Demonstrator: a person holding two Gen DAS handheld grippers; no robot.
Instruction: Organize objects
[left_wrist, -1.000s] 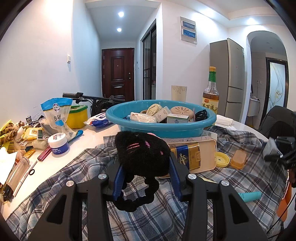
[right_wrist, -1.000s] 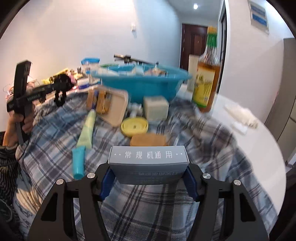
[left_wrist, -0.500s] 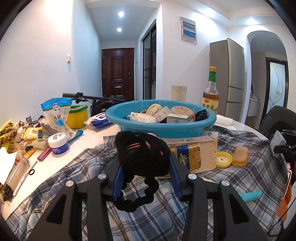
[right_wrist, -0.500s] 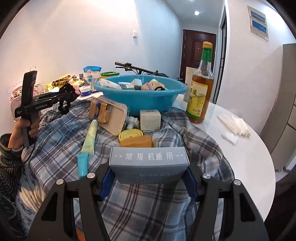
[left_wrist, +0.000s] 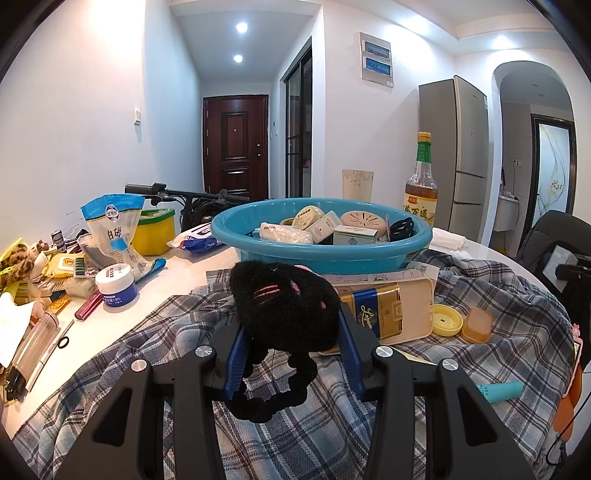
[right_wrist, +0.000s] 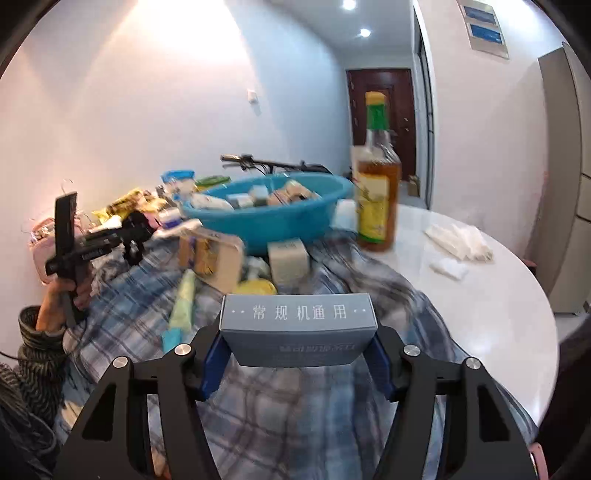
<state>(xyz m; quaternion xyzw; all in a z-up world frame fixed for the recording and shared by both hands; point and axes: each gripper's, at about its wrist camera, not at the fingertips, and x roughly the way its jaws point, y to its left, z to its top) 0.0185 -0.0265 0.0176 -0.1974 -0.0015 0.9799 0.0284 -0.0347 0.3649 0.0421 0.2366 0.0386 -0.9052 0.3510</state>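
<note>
Your right gripper has lifted and turned toward the blue tub, pinching the gray box. It looks ready to drop in. Your left gripper stayed put before the tub, squeezing the black fuzzy toy.

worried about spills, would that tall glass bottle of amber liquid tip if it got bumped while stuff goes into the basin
Probably yes. The tall glass bottle of amber liquid is narrow and high, standing upright on the smooth white round table, so a knock near its neck could topple it. It looks mostly full, hence likely heavy, and being glass, fragile. It stands close beside the blue plastic basin.
</note>
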